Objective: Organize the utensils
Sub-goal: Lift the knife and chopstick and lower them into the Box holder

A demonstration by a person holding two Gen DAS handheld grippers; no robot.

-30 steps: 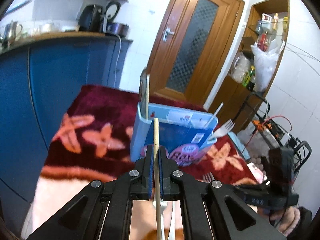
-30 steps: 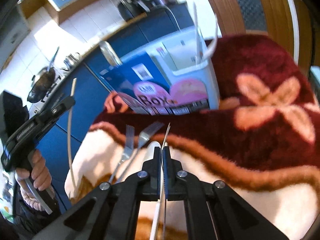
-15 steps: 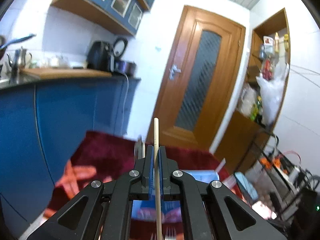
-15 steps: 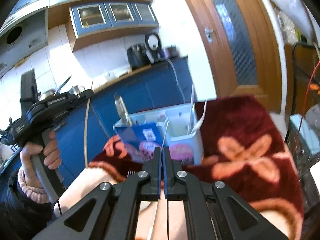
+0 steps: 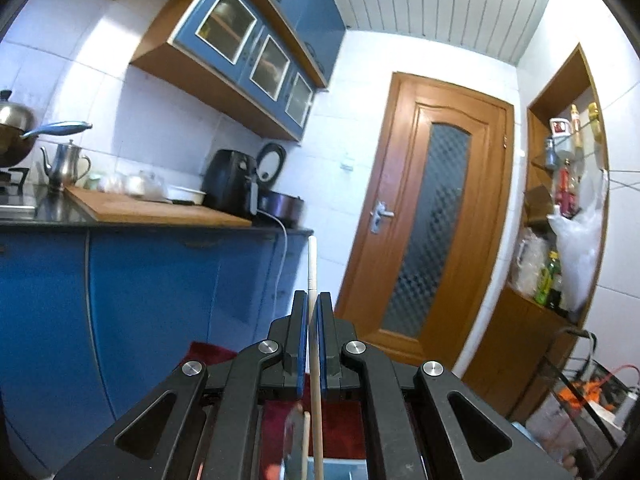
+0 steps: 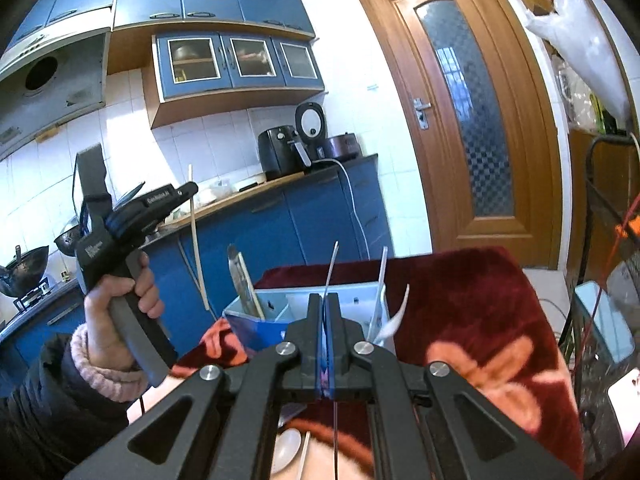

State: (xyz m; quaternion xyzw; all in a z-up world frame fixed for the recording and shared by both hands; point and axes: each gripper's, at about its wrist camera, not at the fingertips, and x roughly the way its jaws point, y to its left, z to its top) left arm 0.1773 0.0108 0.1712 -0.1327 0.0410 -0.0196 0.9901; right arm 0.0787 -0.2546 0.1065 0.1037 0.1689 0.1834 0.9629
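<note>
My left gripper (image 5: 313,298) is shut on a pale wooden chopstick (image 5: 312,264) that sticks up past its fingertips. In the right wrist view the left gripper (image 6: 188,191) is raised to the left of the box, the chopstick (image 6: 197,248) hanging from it. My right gripper (image 6: 325,299) is shut on a thin metal utensil (image 6: 332,264), seen edge-on, just in front of the blue-and-white box (image 6: 260,322). The box's left compartment holds a metal utensil (image 6: 237,274) and its right one white plastic utensils (image 6: 382,280). A white spoon (image 6: 286,452) lies on the blanket below.
The box stands on a dark red blanket with orange flowers (image 6: 480,304). Blue cabinets and a counter (image 5: 160,216) with appliances run along the left. A wooden door (image 5: 432,220) is behind, and a wire rack (image 6: 600,280) and shelves stand at the right. A person's hand (image 6: 116,300) holds the left gripper.
Both grippers have risen and tipped upward, each still gripping its utensil. In the left wrist view the box has slid from the middle down to the bottom edge.
</note>
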